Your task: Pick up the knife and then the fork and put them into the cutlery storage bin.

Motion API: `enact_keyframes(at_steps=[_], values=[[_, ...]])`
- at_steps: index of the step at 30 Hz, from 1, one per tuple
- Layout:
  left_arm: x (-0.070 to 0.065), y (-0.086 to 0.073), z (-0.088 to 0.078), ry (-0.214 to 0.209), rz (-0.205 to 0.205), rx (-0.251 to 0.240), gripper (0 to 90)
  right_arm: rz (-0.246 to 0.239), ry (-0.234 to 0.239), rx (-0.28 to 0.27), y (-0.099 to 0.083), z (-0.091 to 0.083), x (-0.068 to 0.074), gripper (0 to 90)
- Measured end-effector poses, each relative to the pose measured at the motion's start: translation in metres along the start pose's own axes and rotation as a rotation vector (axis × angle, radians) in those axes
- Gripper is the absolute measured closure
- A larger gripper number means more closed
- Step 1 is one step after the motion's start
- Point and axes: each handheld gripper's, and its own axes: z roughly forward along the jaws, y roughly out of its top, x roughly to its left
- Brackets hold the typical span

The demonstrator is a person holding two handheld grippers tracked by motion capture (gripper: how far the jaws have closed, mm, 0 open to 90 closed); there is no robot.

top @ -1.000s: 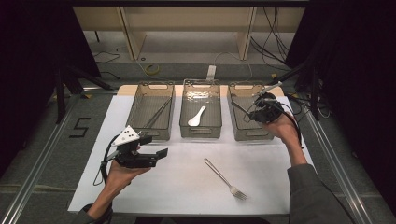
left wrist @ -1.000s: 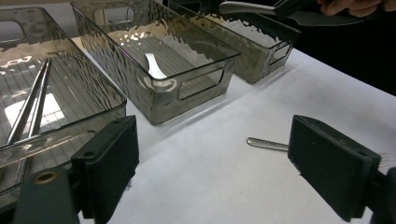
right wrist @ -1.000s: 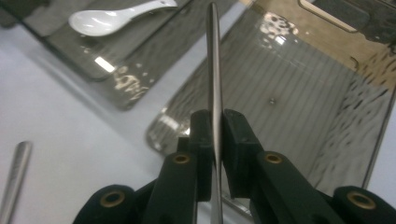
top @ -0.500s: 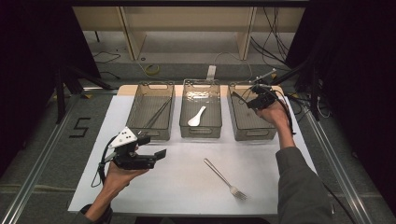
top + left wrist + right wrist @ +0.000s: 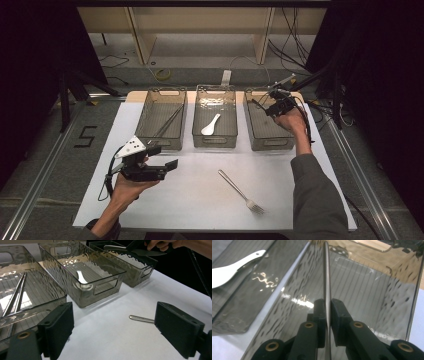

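My right gripper (image 5: 274, 97) hangs over the far end of the right bin (image 5: 272, 145). It is shut on a thin metal utensil (image 5: 326, 270), whose shaft runs straight out between the pads (image 5: 320, 312). The utensil's free end (image 5: 284, 80) sticks up past the bin's back rim; the left gripper view has it (image 5: 112, 247) above that bin. My left gripper (image 5: 162, 156) is held low over the white mat, open, with nothing between its jaws (image 5: 115, 330). A metal fork (image 5: 240, 190) lies on the mat, and its handle tip (image 5: 140, 318) sits between my open left jaws, farther off.
Three smoky clear bins stand in a row at the back of the mat (image 5: 200, 200). The left bin (image 5: 160, 142) holds chopsticks (image 5: 167, 122), and the middle bin (image 5: 215, 142) holds a white spoon (image 5: 211, 125). Cables lie on the floor beyond.
My right hand has carried the utensil toward the back of the right bin and slightly lower. The left hand and the fork have stayed put.
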Motion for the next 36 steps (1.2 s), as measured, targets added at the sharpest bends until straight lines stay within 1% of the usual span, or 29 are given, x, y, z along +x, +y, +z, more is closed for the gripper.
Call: enact_keyframes(at_steps=[2,4,8,12,14,15,17,18,19,20,21,22,24,25,26,28,31,33,34,36], values=[[0.0,0.0,0.0,-0.003,-0.002,0.0,15.3,0.01,0.001,0.003,0.0,0.003,-0.001,83.7],[0.002,0.0,0.0,-0.015,-0.022,-0.005,15.3,0.011,-0.001,0.012,0.001,0.006,-0.001,83.6],[0.002,0.0,0.0,-0.01,-0.019,-0.002,15.3,0.006,-0.015,0.025,0.003,0.01,-0.001,83.6],[0.001,0.0,0.001,-0.015,-0.01,0.005,15.3,0.006,-0.031,0.036,0.01,0.016,0.0,83.4],[0.0,0.0,0.002,-0.015,-0.004,0.004,15.3,0.007,-0.033,0.028,0.012,0.018,0.0,83.2],[0.0,0.0,0.002,-0.015,-0.007,0.007,15.3,0.016,-0.02,0.028,0.015,0.02,0.002,82.8],[0.0,0.0,0.002,-0.015,-0.007,0.007,15.3,0.007,-0.03,0.036,0.017,0.023,0.004,81.3],[0.001,0.0,0.002,-0.014,-0.008,0.007,15.3,0.011,-0.031,0.022,0.017,0.023,0.005,78.6],[0.001,0.0,0.002,-0.014,-0.011,0.005,15.3,0.011,-0.031,0.022,0.017,0.023,0.005,78.6],[0.001,0.0,0.002,-0.012,-0.01,0.006,15.3,0.028,-0.01,-0.037,0.018,0.017,0.006,72.5],[0.001,0.0,0.002,-0.009,-0.008,0.012,15.3,0.028,-0.01,-0.037,0.018,0.017,0.006,72.5],[0.001,-0.001,0.002,-0.008,-0.012,0.014,15.3,0.013,-0.001,-0.055,0.019,0.013,0.007,69.3],[0.001,-0.001,0.002,-0.005,-0.012,0.017,15.3,-0.01,0.012,-0.058,0.021,0.003,0.011,65.9],[0.001,-0.001,0.002,-0.006,-0.009,0.015,15.3,-0.017,0.022,-0.073,0.021,-0.002,0.013,63.8],[0.001,0.0,0.002,-0.004,-0.005,0.016,15.3,-0.016,0.06,-0.096,0.019,-0.012,0.016,54.5],[0.001,-0.001,0.002,-0.005,-0.009,0.017,15.3,-0.027,0.084,-0.097,0.016,-0.02,0.023,48.2],[0.0,-0.001,0.003,-0.005,-0.01,0.018,15.3,-0.067,0.11,-0.106,0.007,-0.032,0.036,41.6],[0.0,-0.001,0.003,-0.005,-0.007,0.018,15.3,-0.095,0.129,-0.118,-0.001,-0.041,0.047,40.5],[0.0,0.0,0.003,-0.006,-0.003,0.021,15.3,-0.115,0.136,-0.122,-0.006,-0.046,0.052,40.4],[0.0,-0.001,0.004,-0.001,0.001,0.023,15.2,-0.175,0.144,-0.11,-0.016,-0.053,0.066,38.6]])
